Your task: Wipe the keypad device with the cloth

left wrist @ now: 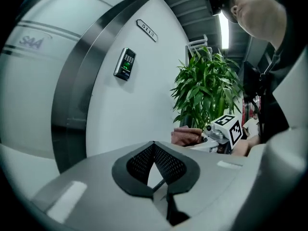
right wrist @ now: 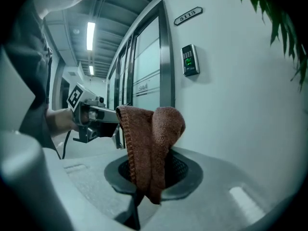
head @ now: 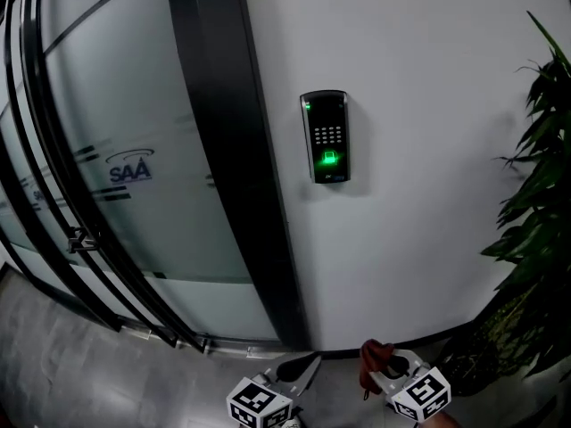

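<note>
The black keypad device (head: 326, 137) hangs on the white wall, its fingerprint window lit green; it also shows small in both gripper views as the keypad device (left wrist: 125, 64) (right wrist: 190, 60). Low in the head view, well below it, my right gripper (head: 382, 370) is shut on a brown knitted cloth (head: 375, 356). That cloth (right wrist: 151, 143) stands folded up out of the right gripper (right wrist: 153, 163), hiding its fingertips. To its left, my left gripper (head: 300, 369) is shut with nothing in it; the left gripper (left wrist: 154, 145) has its pads meeting at the tip.
A dark door frame (head: 227, 150) and frosted glass panel (head: 116, 168) lie left of the keypad. A leafy potted plant (head: 535, 221) stands at the right against the wall. A room number plate (left wrist: 146, 31) is above the keypad. Grey floor below.
</note>
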The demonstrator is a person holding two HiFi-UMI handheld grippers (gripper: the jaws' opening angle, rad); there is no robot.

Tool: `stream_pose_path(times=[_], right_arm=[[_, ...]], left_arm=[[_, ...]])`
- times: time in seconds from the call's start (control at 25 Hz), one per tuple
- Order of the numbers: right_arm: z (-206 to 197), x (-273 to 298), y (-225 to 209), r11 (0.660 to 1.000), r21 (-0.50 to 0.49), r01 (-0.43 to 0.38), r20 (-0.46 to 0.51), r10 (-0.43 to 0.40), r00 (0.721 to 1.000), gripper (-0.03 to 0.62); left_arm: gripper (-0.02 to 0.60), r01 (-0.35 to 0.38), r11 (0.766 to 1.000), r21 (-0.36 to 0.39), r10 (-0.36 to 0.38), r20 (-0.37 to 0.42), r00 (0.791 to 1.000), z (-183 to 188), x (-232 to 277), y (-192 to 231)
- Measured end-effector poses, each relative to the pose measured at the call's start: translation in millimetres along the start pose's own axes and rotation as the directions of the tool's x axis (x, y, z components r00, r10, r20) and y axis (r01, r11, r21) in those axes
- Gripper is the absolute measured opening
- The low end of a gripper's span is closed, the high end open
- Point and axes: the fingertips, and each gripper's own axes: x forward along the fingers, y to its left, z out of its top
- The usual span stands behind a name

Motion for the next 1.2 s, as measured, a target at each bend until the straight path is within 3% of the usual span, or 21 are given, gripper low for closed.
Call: stream_pose_path(times=[0.16, 0.4, 0.52, 0.6, 0.72, 0.8, 0.92, 1.04, 1.2], right_arm=[[20, 44, -12, 0.997, -0.017, 0.075, 0.013, -0.075, 0.997, 0.055], [47, 98, -14, 0.983, -0.085, 0.160, 0.023, -0.158, 0.987, 0.055], [74, 112, -27, 0.942, -0.231, 0.242, 0.027, -0.242, 0.970, 0.055], [103, 112, -39, 0.886, -0.352, 0.300, 0.038, -0.307, 0.951, 0.055], [159, 103, -61, 0.765, -0.529, 0.367, 0.079, -0.386, 0.919, 0.055], [200, 97, -76, 0.650, -0.645, 0.403, 0.131, -0.425, 0.896, 0.055], [261, 92, -92, 0.411, -0.801, 0.436, 0.225, -0.467, 0.855, 0.055], [312, 91, -108, 0.168, -0.884, 0.437, 0.311, -0.488, 0.816, 0.055], [365, 97, -122, -0.048, -0.901, 0.432, 0.396, -0.500, 0.770, 0.055]], left_arm=[[0.017, 0.059, 0.997, 0.039, -0.059, 0.010, 0.998, 18, 8, 45], [0.017, 0.201, 0.979, 0.045, -0.199, -0.048, 0.979, 25, 12, 85], [0.017, 0.263, 0.964, 0.024, -0.261, -0.057, 0.964, 22, 17, 93], [0.017, 0.278, 0.960, 0.033, -0.276, -0.050, 0.960, 25, 22, 97], [0.017, 0.295, 0.955, 0.031, -0.293, -0.042, 0.955, 28, 32, 96], [0.017, 0.293, 0.956, 0.021, -0.293, -0.034, 0.956, 30, 39, 96], [0.017, 0.281, 0.960, 0.000, -0.281, -0.013, 0.960, 33, 48, 93], [0.017, 0.268, 0.963, -0.006, -0.268, 0.007, 0.963, 35, 57, 90], [0.017, 0.234, 0.972, -0.017, -0.234, 0.002, 0.972, 28, 57, 88]])
